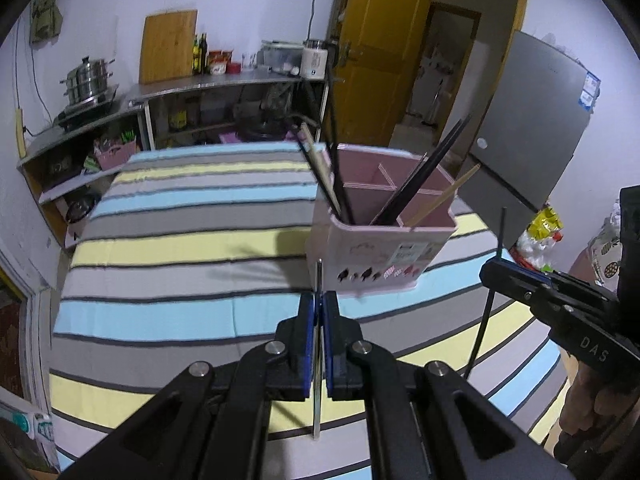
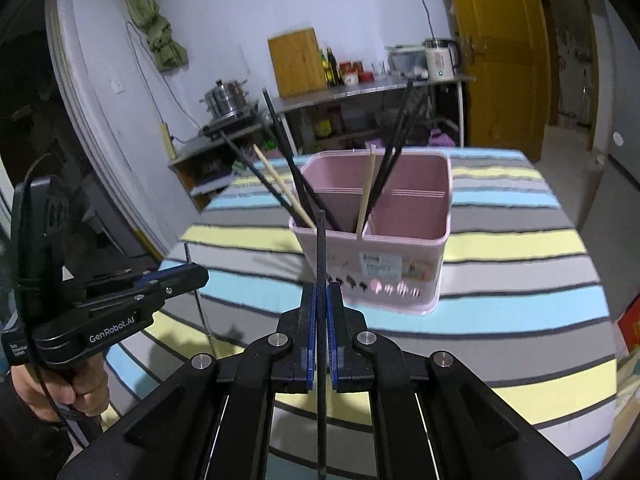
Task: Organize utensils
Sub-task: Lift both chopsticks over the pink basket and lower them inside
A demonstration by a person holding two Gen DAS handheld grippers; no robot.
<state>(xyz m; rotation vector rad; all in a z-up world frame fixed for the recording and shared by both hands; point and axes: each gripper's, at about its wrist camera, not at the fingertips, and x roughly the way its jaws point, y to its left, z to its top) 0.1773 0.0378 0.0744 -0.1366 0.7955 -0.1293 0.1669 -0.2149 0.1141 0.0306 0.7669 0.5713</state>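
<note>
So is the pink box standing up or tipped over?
Standing up. The pink box sits flat on the striped cloth, opening upward, chopsticks poking out.

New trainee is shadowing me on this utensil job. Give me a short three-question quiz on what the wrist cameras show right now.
1. True or false: both grippers are shut on a chopstick.
2. The pink holder stands on: A) bare wood B) the striped cloth C) a tray
3. Which gripper holds the metal chopstick?

Key:
1. True: the right gripper clamps a black chopstick.
2. B
3. The left gripper.
</note>
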